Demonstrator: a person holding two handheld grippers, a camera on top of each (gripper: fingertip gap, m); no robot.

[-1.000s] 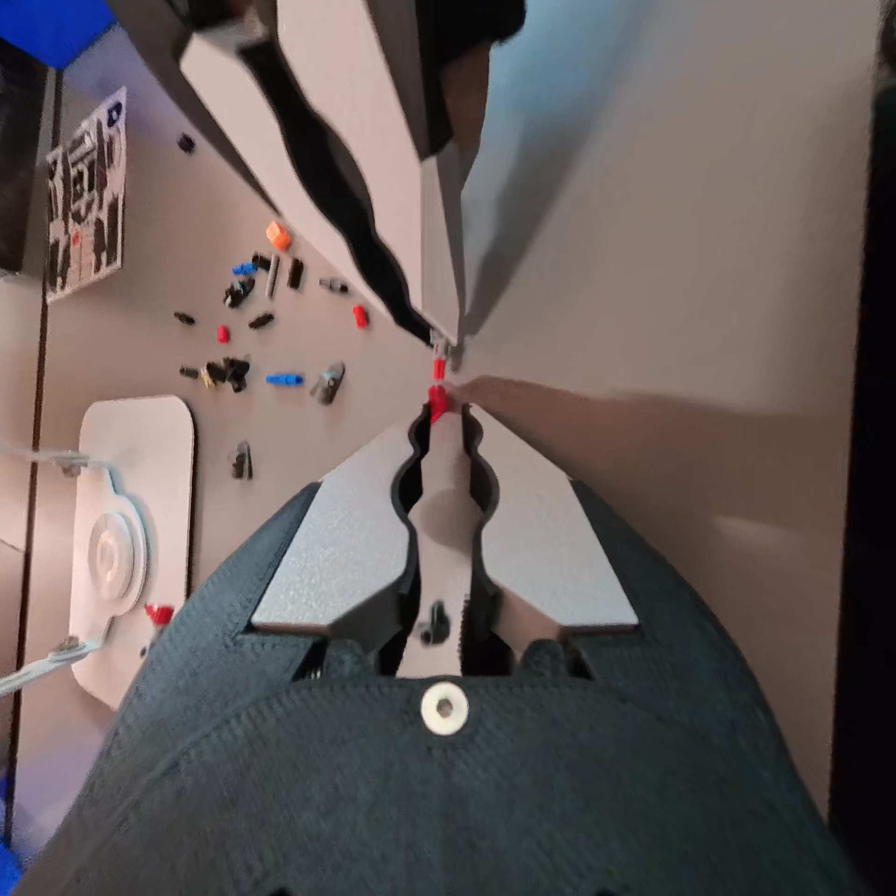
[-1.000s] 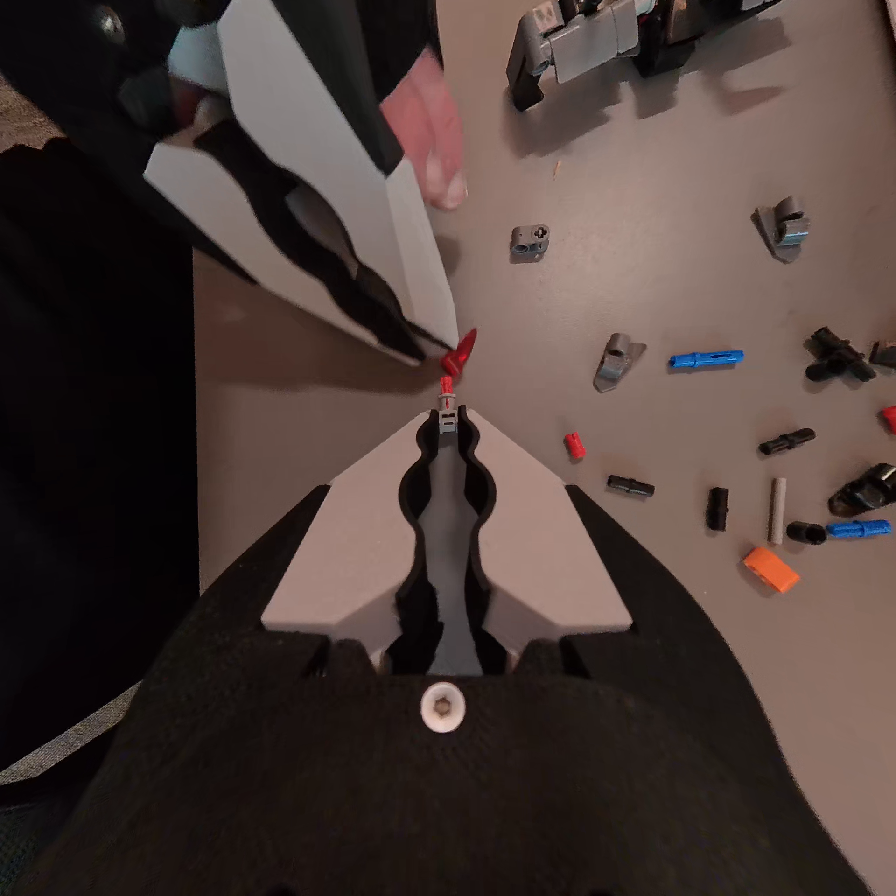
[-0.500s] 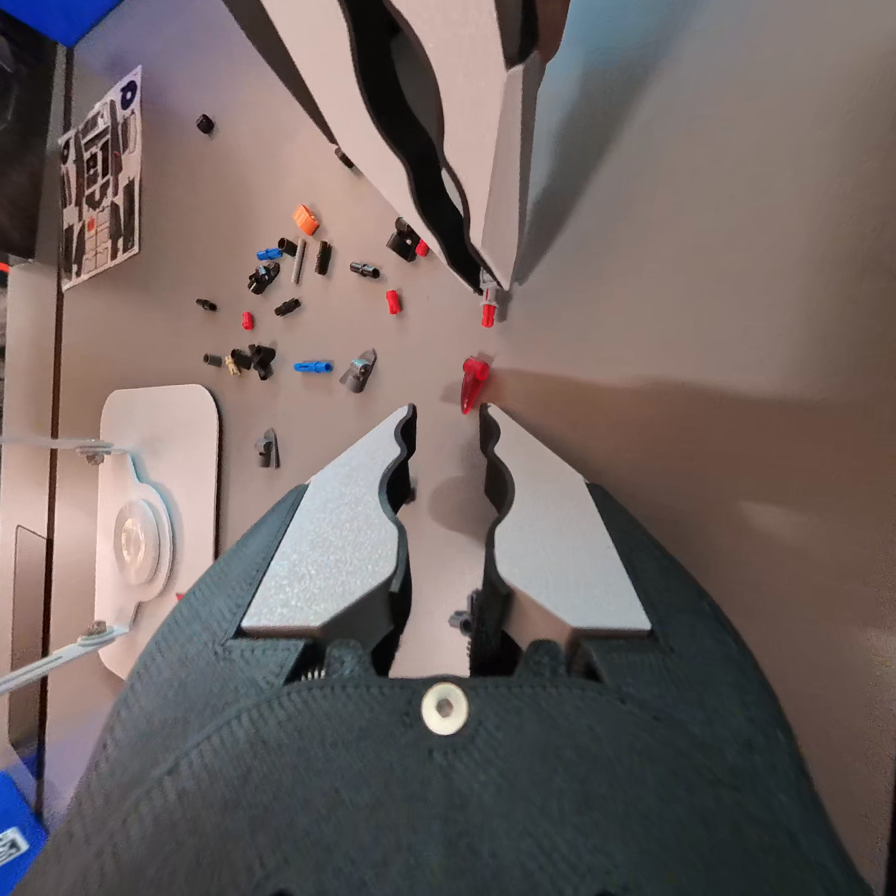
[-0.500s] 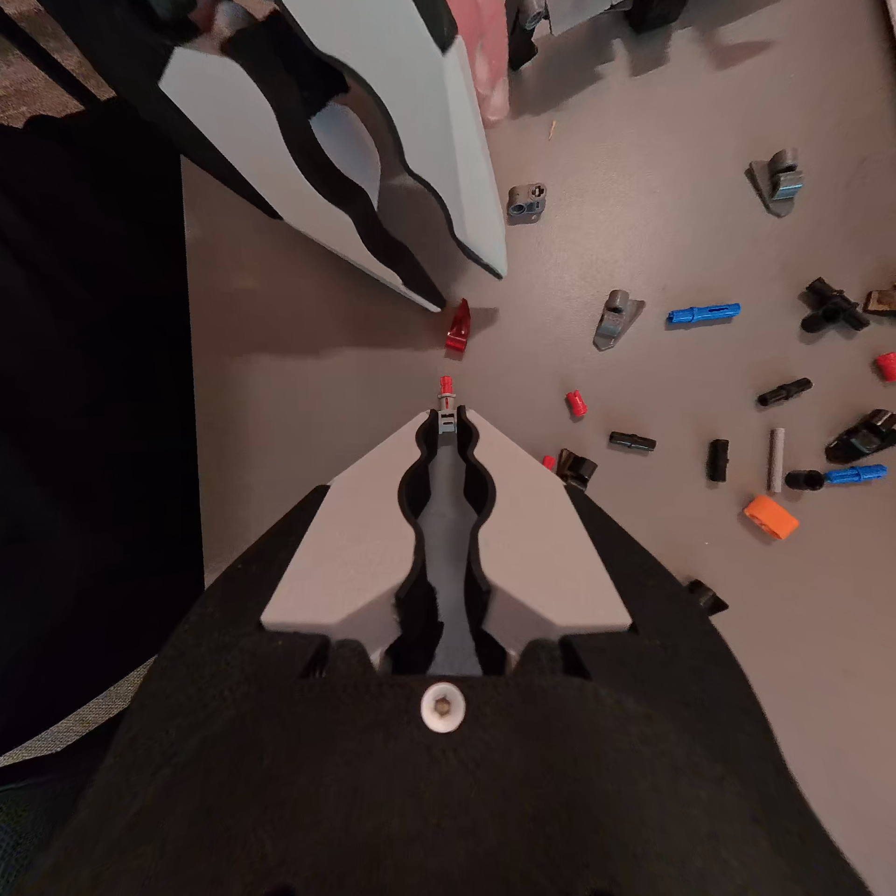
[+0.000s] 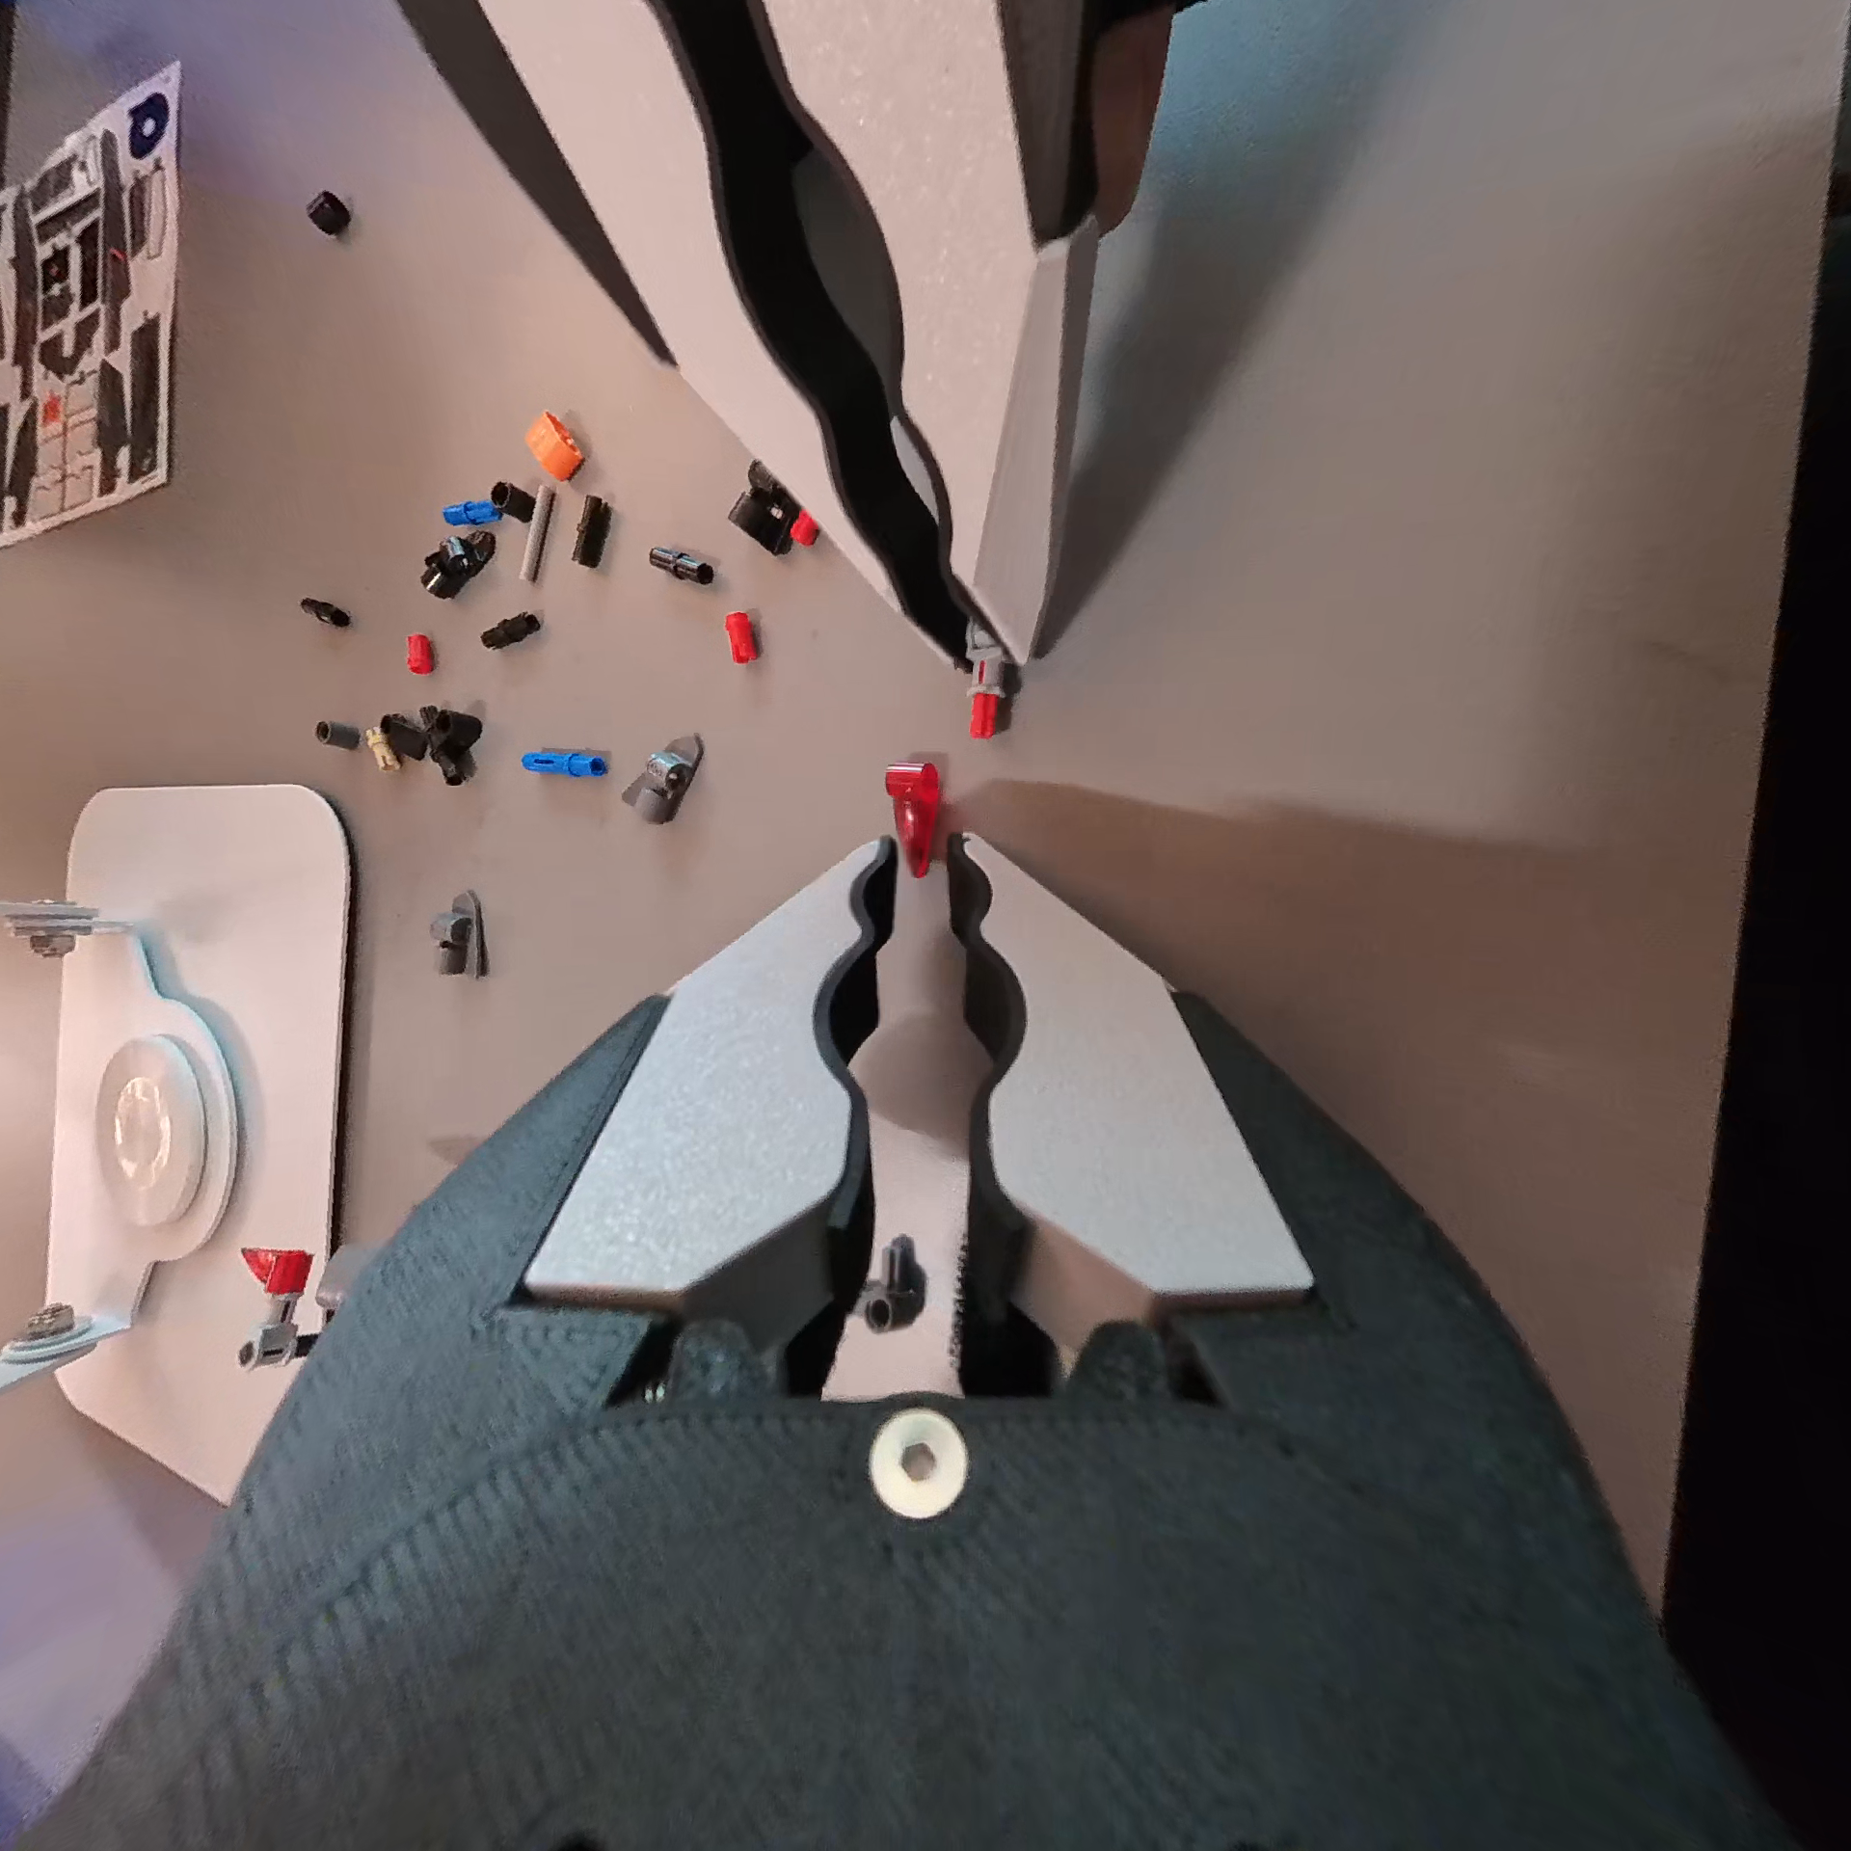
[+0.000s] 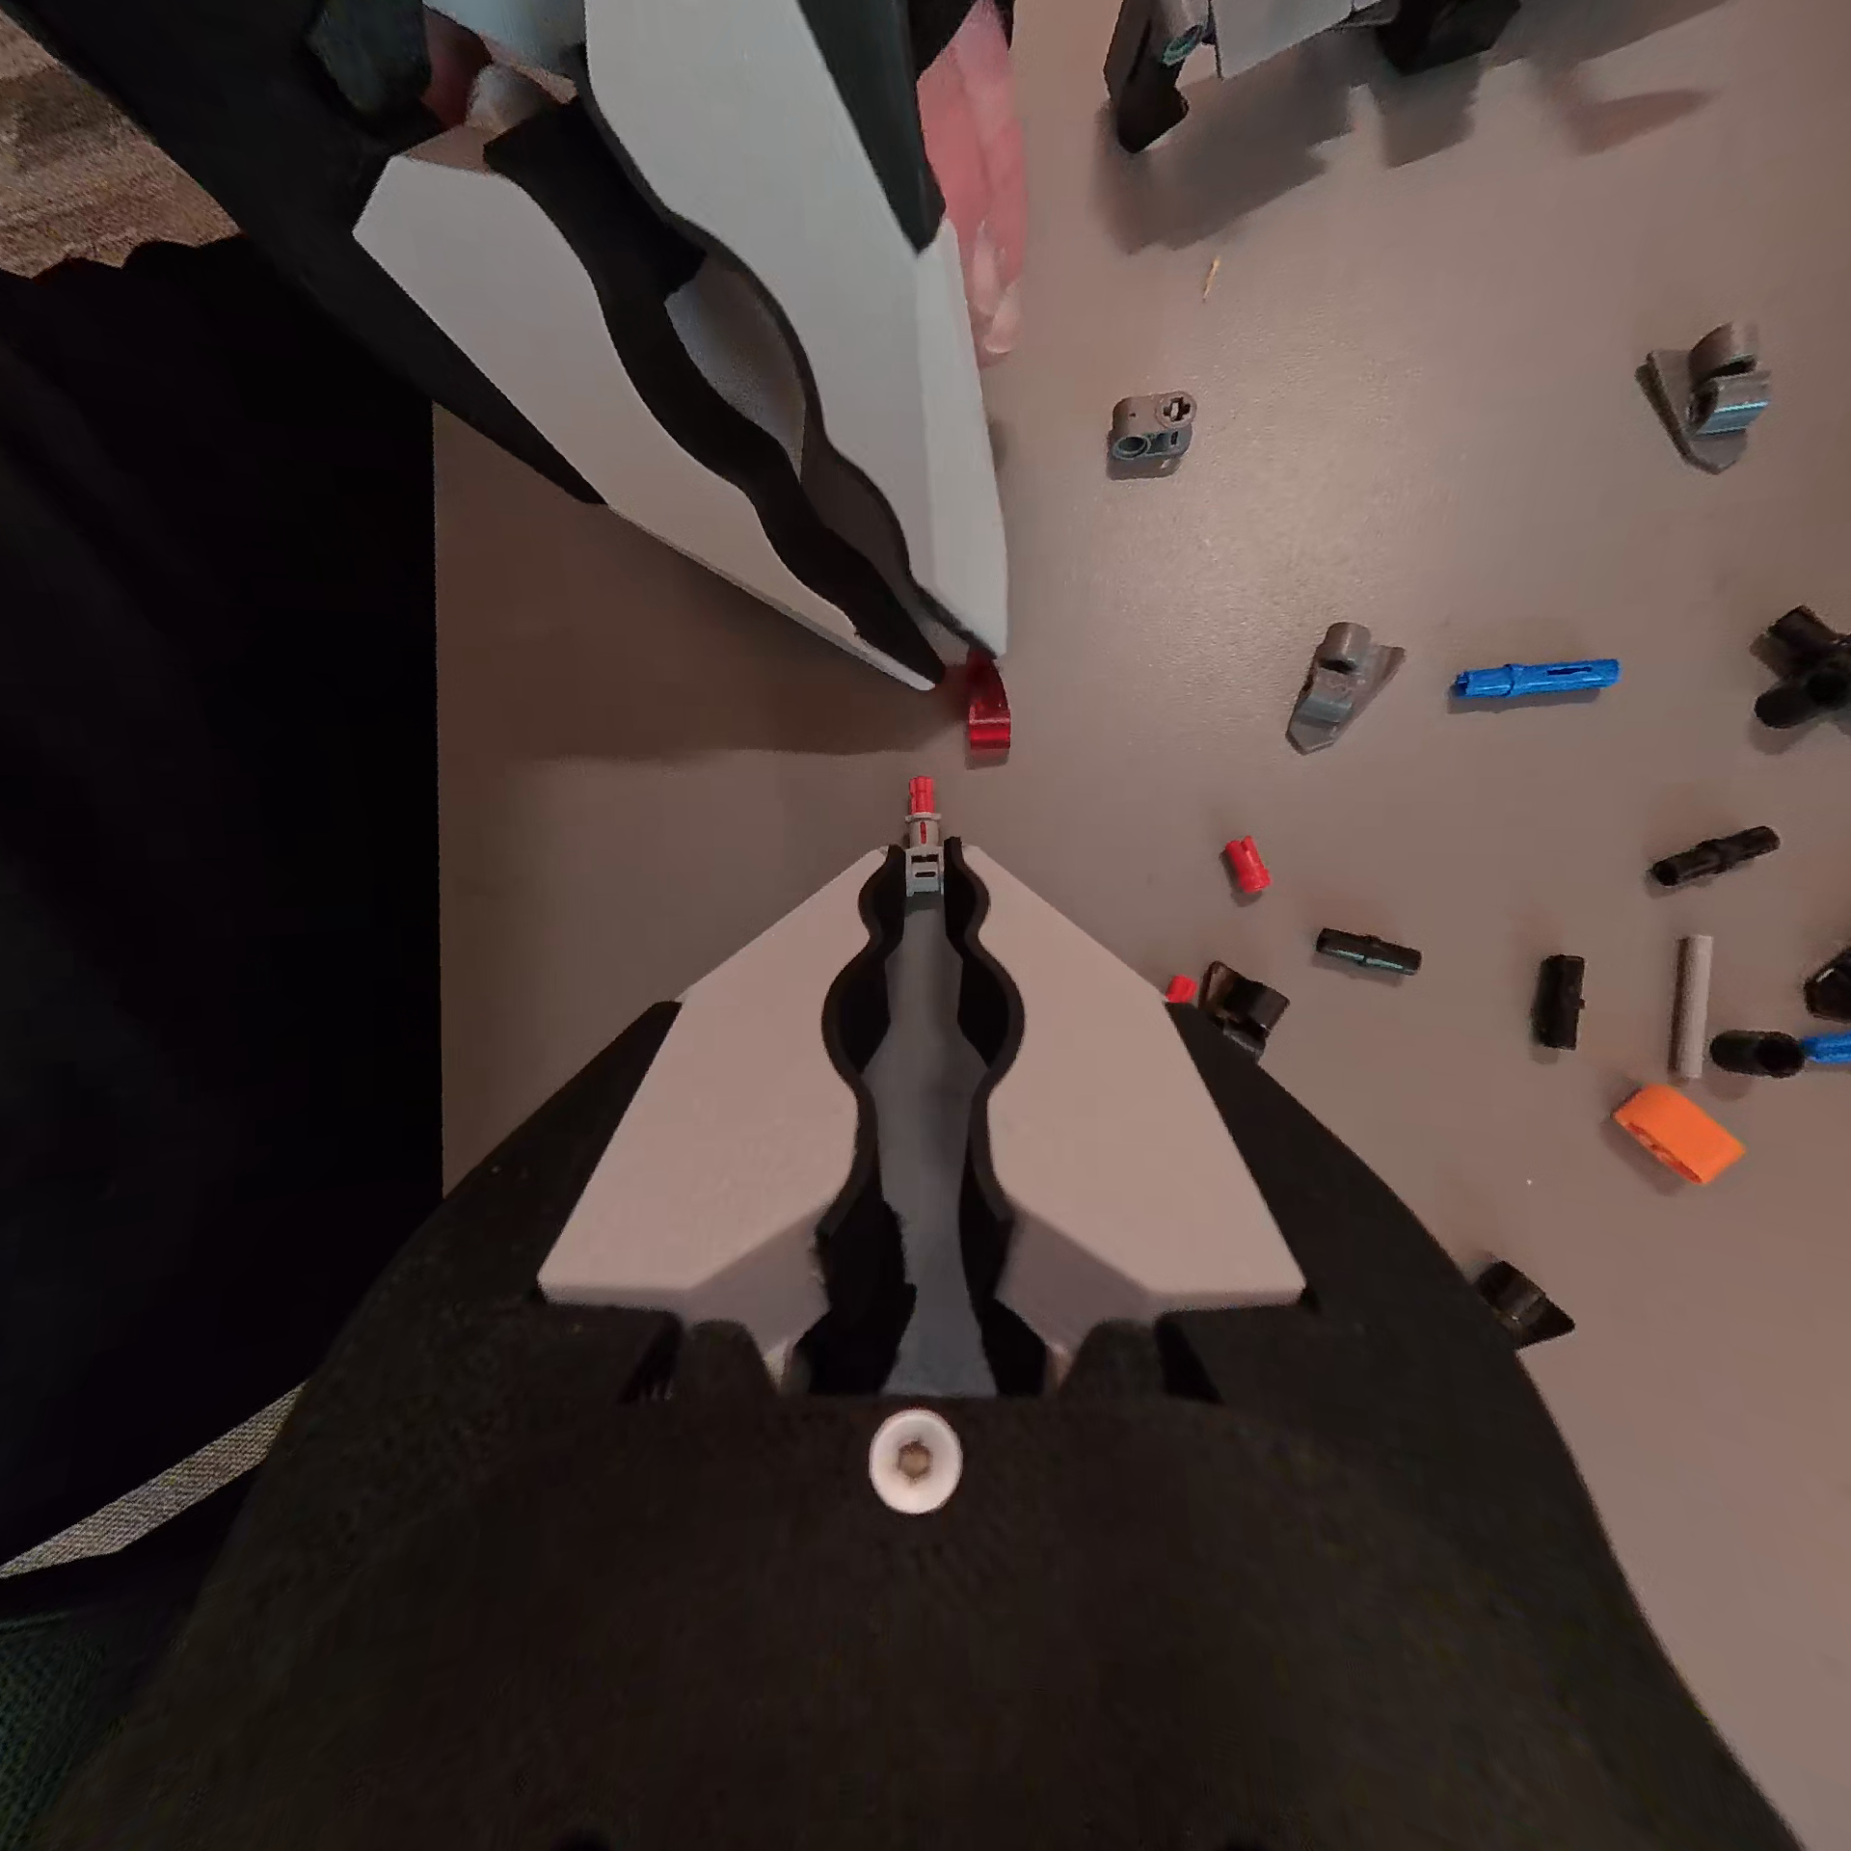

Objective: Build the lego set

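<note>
Looking along my left gripper, I see its fingers slightly apart, with the narrow end of a translucent red wedge piece sitting in the gap at the tips; I cannot tell whether the pads are actually pressing on it, and the piece appears to lie on the grey-brown table. My right gripper has its fingers drawn together and pinched on a small grey connector with a red pin sticking out past the tips. That pin points toward the red wedge piece, just short of it and not touching. All the other parts I place against the wedge: in the right wrist view, a grey angled piece and a blue pin lie well off to its right, a short red bush sits lower right of it, black pins lie beyond that, and an orange curved piece is far to the lower right. A grey connector block rests above and to the right of the wedge. In the left wrist view, a sticker sheet lies far up and left of the wedge, and a white mounting plate sits well to its left.
</note>
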